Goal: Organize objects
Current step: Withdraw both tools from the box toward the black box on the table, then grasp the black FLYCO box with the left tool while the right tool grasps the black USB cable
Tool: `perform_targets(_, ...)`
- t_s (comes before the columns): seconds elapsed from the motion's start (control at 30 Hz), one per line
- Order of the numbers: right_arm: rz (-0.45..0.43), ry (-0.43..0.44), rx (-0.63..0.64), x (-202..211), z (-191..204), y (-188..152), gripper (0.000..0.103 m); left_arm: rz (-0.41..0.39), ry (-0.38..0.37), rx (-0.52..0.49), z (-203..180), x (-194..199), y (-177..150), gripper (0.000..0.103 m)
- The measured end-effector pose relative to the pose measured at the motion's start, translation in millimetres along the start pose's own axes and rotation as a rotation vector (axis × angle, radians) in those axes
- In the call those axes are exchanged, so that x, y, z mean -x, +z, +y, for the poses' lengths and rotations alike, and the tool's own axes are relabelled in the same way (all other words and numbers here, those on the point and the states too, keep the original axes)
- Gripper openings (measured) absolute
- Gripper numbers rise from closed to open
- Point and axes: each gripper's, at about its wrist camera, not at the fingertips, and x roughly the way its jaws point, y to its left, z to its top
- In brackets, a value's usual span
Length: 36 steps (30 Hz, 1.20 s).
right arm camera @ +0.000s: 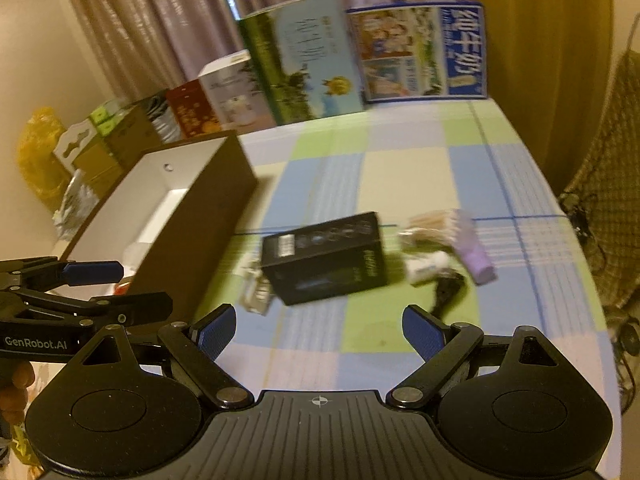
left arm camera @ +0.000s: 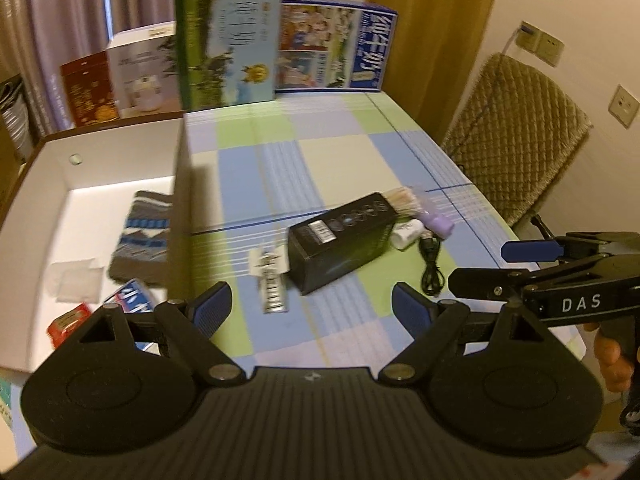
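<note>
A black box [left arm camera: 342,240] [right arm camera: 326,258] lies on the checked tablecloth. Beside it lie a white blister pack [left arm camera: 270,280] [right arm camera: 254,286], a small white bottle [left arm camera: 406,234] [right arm camera: 428,266], a purple tube [left arm camera: 438,222] [right arm camera: 476,260], a black cable [left arm camera: 431,266] [right arm camera: 446,292] and a tan bundle [left arm camera: 404,200] [right arm camera: 430,220]. My left gripper [left arm camera: 312,308] is open and empty, near the blister pack. My right gripper [right arm camera: 320,330] is open and empty, in front of the black box; it also shows at the right of the left wrist view [left arm camera: 500,266].
An open white-lined brown box [left arm camera: 178,184] [right arm camera: 208,216] stands at the left, holding a patterned cloth [left arm camera: 142,236] and small packs. Several cartons [left arm camera: 228,44] [right arm camera: 420,50] stand along the table's far edge. A quilted chair [left arm camera: 516,128] is at the right.
</note>
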Motion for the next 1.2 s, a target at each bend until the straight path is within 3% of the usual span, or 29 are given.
perform_targets(0.37,0.018,-0.072,-0.077,-0.1,-48.2,-6.3,0.088,0.021,-0.021,-0.115,-19.8,-49.2,14.4,0.085)
perform_targets(0.83,0.074,-0.163,-0.184,-24.5,-93.3,-14.8,0.088,0.086,-0.019,-0.346,-20.1,-140.0,27.9,0.085)
perform_targets(1.07,0.090,-0.190,-0.232,-27.7,-107.5,-18.8,0.088,0.134,-0.057,-0.410,-28.3,-169.3,33.2,0.084)
perform_targets(1.2,0.093,-0.201,-0.249,-27.6,-113.0,-20.2,0.088,0.162,-0.072,-0.383,-31.2,-171.5,35.7,0.079)
